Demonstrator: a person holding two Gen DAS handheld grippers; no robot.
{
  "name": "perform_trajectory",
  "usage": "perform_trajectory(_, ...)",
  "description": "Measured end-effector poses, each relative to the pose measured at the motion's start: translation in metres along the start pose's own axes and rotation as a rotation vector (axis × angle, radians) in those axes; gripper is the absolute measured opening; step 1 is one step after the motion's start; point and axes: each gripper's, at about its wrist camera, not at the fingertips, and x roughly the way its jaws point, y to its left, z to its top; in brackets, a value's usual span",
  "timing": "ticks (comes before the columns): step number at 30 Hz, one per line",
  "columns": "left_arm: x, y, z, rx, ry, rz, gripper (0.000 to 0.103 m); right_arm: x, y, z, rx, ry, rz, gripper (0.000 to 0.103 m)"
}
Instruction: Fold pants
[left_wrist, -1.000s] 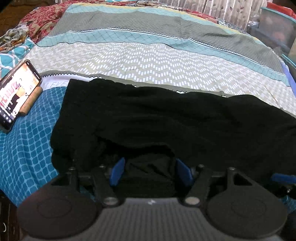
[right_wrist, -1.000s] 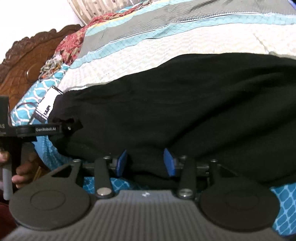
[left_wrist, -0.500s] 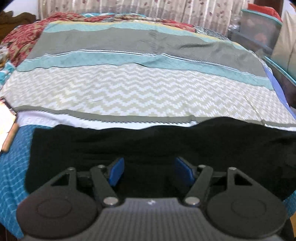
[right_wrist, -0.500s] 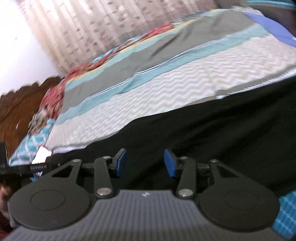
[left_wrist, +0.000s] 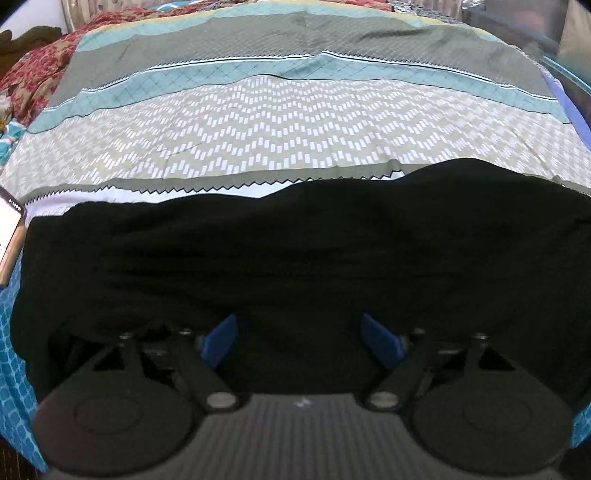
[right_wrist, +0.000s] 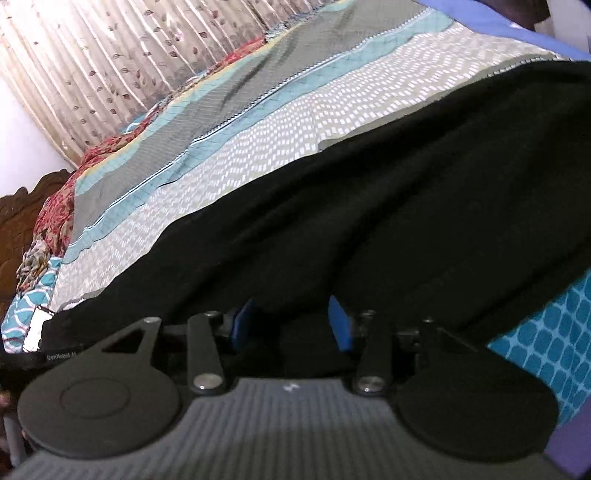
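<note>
The black pants (left_wrist: 295, 251) lie across the near part of the patterned bedspread (left_wrist: 277, 140), reaching from the left edge to the right. My left gripper (left_wrist: 301, 343) sits at their near edge. Its jaws are opening, and its blue pads (left_wrist: 219, 341) stand wide apart with loose black cloth between them. In the right wrist view the pants (right_wrist: 406, 184) run diagonally up to the right. My right gripper (right_wrist: 291, 325) has black cloth bunched between its pads and draped over their tips. Its jaws are starting to open.
A lit phone (left_wrist: 9, 236) rests on the bed at the left edge. Crumpled red floral cloth (right_wrist: 55, 206) and a carved wooden headboard (right_wrist: 22, 221) are at the bed's head. A curtain (right_wrist: 110, 55) hangs behind the bed. A storage box (left_wrist: 517, 18) stands beyond its far right side.
Both grippers moved across the bed with the cloth. The left pads spread much wider; the right pads parted slightly. The right view rolled and now shows the curtain.
</note>
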Motion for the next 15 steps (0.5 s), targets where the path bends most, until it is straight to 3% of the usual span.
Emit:
perform_trajectory(7,0.001,-0.001,0.003,-0.028,0.016,0.033,0.085,-0.003,-0.008,-0.01,-0.019,-0.058,0.028,0.051)
perform_trajectory(10,-0.009,-0.006,0.01,-0.043,0.025,0.041,0.079,-0.001,-0.017,-0.007,0.008,-0.067,0.066,0.051)
perform_trajectory(15,-0.037,-0.037,0.021,0.026,-0.071,-0.025,0.081,-0.004,-0.029,-0.008,0.046,-0.085,0.14,0.054)
